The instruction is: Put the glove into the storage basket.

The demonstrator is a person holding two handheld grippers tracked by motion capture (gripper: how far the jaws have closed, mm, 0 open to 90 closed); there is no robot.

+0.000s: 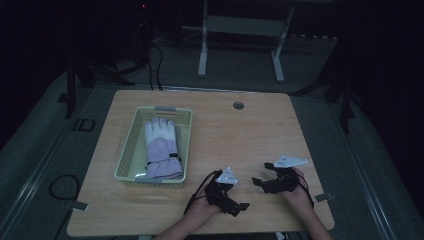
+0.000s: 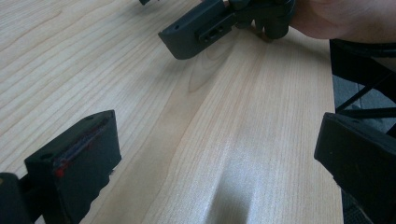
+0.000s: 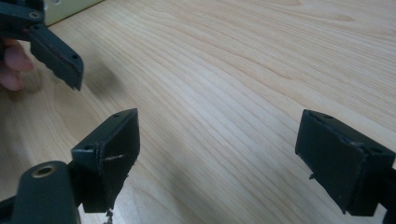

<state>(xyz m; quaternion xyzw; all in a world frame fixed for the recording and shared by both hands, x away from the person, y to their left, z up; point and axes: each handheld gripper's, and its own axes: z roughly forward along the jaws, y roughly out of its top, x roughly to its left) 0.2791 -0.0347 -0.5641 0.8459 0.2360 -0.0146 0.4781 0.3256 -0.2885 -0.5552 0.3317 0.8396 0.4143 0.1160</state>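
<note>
A white and lavender glove (image 1: 161, 148) lies flat in a pale yellow-green basket (image 1: 127, 145) on the left half of the wooden table (image 1: 240, 135). Two hands hold black grippers near the front edge, well right of the basket. My left gripper (image 1: 239, 201) is open over bare wood, as the left gripper view (image 2: 219, 154) shows, and it faces the right gripper's jaw (image 2: 196, 30). My right gripper (image 1: 263, 174) is open too, with only wood grain between its jaws (image 3: 224, 154). It looks toward the left gripper's jaw (image 3: 56, 53) and a corner of the basket (image 3: 70, 9).
A round cable hole (image 1: 238, 105) sits near the table's far edge. Behind the table stands a white desk frame (image 1: 202, 50) on dark floor. The table's right edge (image 2: 334, 107) lies close to the left gripper's outer jaw. Bare wood stretches between basket and grippers.
</note>
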